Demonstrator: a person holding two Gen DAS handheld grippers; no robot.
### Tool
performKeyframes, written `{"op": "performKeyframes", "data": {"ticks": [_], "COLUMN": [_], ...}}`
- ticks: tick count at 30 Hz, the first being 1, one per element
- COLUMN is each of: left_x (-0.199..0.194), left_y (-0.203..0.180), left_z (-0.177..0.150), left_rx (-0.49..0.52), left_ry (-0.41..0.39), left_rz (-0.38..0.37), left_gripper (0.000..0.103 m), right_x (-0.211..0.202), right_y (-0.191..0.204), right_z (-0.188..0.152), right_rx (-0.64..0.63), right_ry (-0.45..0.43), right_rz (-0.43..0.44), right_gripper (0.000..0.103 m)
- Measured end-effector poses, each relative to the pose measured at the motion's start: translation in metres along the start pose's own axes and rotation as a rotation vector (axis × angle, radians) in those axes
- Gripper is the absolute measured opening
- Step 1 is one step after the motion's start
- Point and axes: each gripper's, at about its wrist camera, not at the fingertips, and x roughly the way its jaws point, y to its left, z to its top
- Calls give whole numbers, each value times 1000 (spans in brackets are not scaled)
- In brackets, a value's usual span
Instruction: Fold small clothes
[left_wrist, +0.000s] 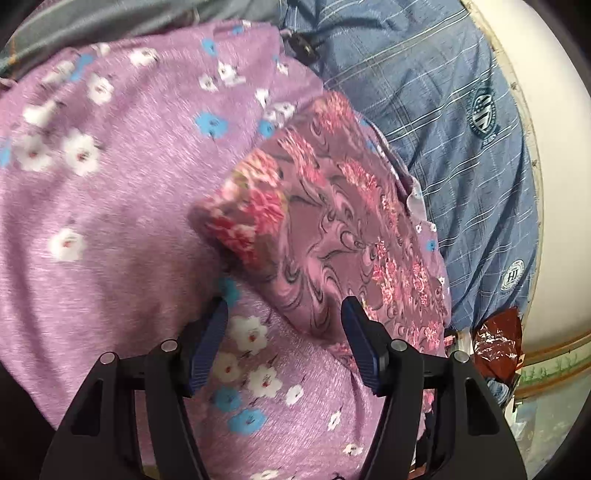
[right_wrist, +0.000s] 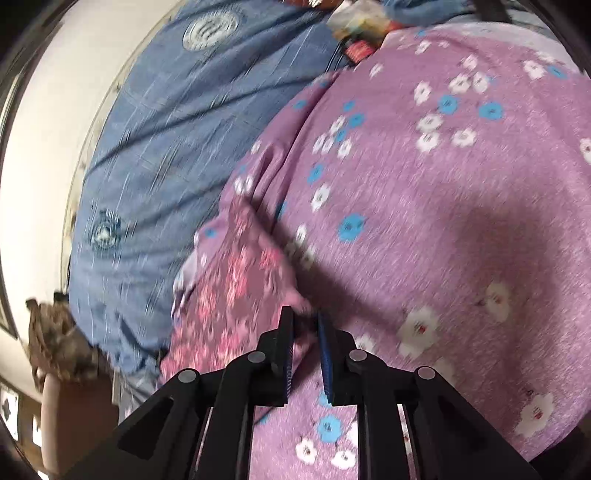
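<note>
A small pink garment with red flowers and dark swirls (left_wrist: 332, 229) lies folded over on a purple cloth with white and blue flowers (left_wrist: 110, 192). My left gripper (left_wrist: 284, 310) is open just short of the garment's near edge and holds nothing. In the right wrist view the same pink garment (right_wrist: 236, 295) lies at lower left on the purple cloth (right_wrist: 443, 206). My right gripper (right_wrist: 306, 317) is nearly shut, and a fold of the pink garment's corner sits between its fingers.
A blue striped bedsheet with round emblems (left_wrist: 461, 110) (right_wrist: 159, 140) lies under the cloths. A brown foil wrapper (left_wrist: 498, 343) and clutter sit by the bed's edge. A pale wall (left_wrist: 554, 184) curves along the side.
</note>
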Motion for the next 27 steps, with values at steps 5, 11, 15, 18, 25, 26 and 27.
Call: {"op": "performKeyframes", "data": {"ticks": [5,11,15,18,25,26,27], "left_x": [15,28,35,38,39,36,34], "left_y": [-18,-19,-19,-13,-32,-40,-45], "left_z": [7,16,19,20,30,31,31], "left_rx": [39,0,-30,-87,-11,15,31], "left_ry": [-30,-46,-59,-71,-89,-98,-106], "left_rz": [-27,-36,-72,-125,-86,-72,-68], "left_gripper": [61,24,27,45,12,11,9], "right_x": [-15,34,74,96,142,156,154], "right_y": [37,86,112,129,141,134,129], "right_z": [-6,-36,-55,-65,-90,-94,-92], "right_rx": [-220,-401,-445,-456,-503,-481,-451], "right_ry": [-120,101,238,298,454,520,514], "right_rz": [22,164,181,213,152,125,149], "right_gripper": [16,15,15,15,15,12,12]}}
